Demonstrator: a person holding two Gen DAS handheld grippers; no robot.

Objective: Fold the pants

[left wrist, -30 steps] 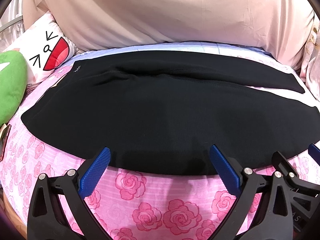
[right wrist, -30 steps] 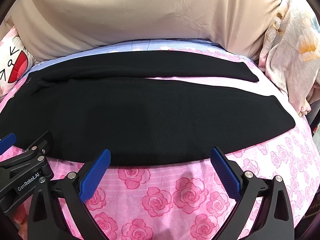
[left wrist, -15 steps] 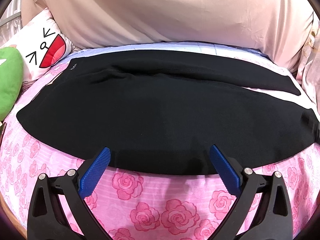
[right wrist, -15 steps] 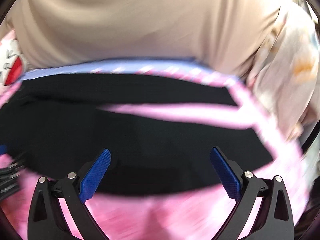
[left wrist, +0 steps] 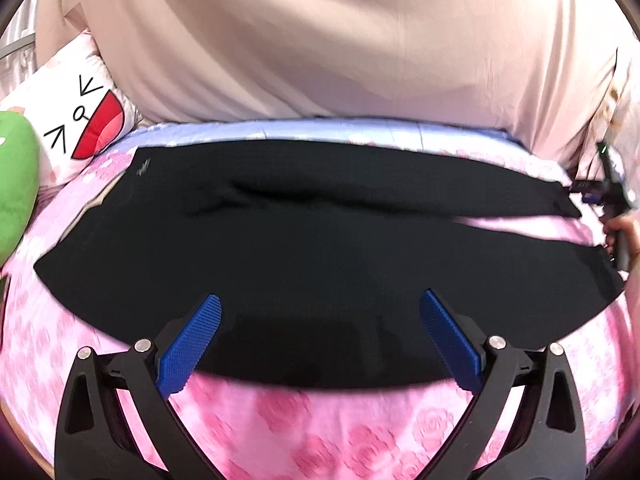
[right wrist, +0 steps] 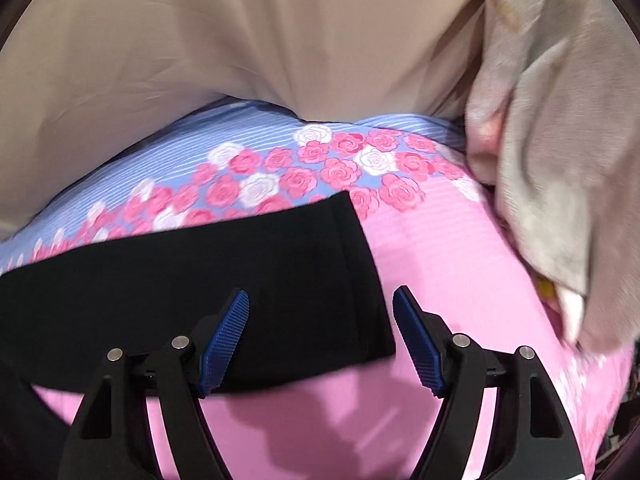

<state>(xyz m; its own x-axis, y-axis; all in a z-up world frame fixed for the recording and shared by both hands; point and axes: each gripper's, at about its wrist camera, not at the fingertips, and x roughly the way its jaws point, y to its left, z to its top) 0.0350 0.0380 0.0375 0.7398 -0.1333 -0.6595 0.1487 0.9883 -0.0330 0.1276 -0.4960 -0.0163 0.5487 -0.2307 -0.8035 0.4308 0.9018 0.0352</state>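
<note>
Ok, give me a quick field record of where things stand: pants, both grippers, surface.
pants: black, spread flat, legs apart, not yet folded
surface: pink rose-print bedsheet
left gripper: open, empty, over the pants' near edge
right gripper: jaws closing over the hem end of one leg; pads not on the cloth
clutter: cartoon-face pillow at far left

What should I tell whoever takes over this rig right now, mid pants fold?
Left gripper: open, empty, over the near edge of the black pants.
Right gripper: jaws closing around the far leg's hem, pads not pressing on it yet.
Pants lie spread flat on the pink rose bedsheet, legs apart.
Done: no fold yet.
Left: grip the hem, then make all the folds.
</note>
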